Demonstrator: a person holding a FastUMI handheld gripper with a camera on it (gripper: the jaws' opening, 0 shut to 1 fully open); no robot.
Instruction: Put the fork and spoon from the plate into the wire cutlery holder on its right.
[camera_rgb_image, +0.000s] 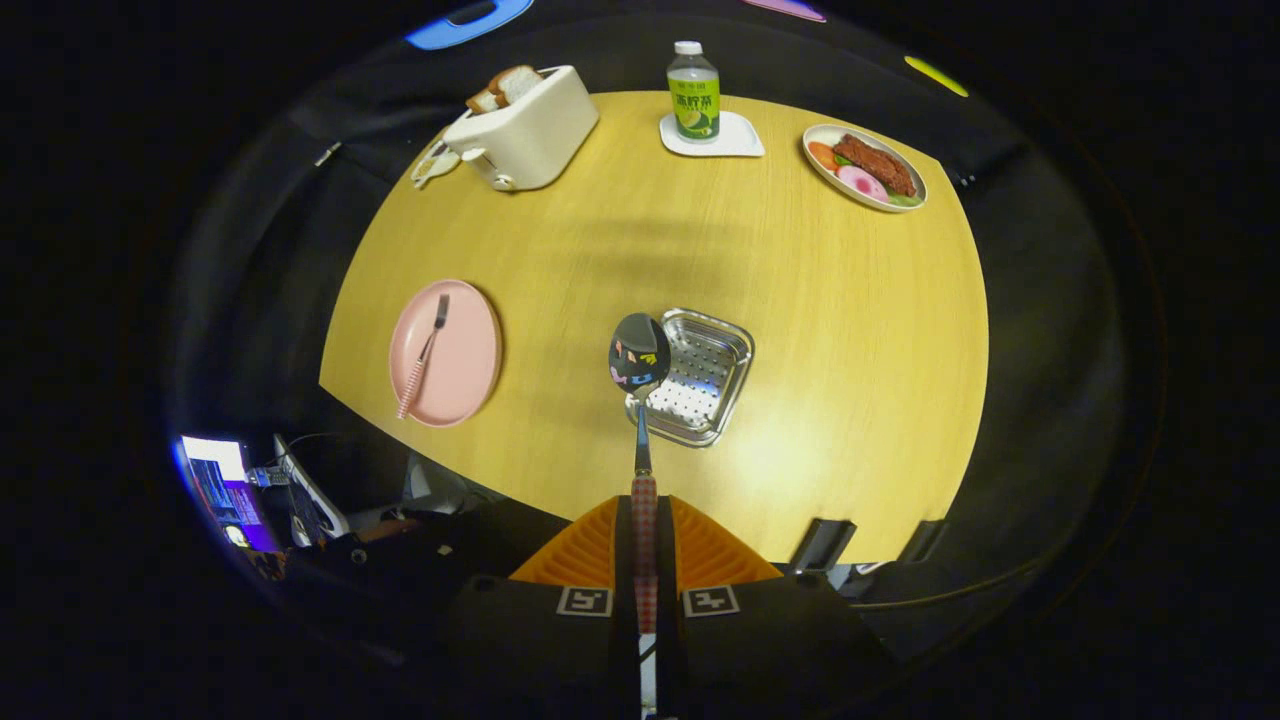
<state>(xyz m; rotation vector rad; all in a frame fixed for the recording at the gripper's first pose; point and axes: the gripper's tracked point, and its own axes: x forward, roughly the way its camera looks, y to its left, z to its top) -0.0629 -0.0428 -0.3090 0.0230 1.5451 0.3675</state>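
Gripper view: tool (644, 545) pinches the spoon (640, 400) over the cutlery holder (700, 375).

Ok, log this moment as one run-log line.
gripper: shut on spoon | spoon: held above cutlery holder | fork: on pink plate | step: spoon not yet dropped

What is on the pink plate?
Only the fork lies on the pink plate. The spoon is off it, clamped in the gripper.

Gripper cam high above table (820, 300), facing down along jaws.
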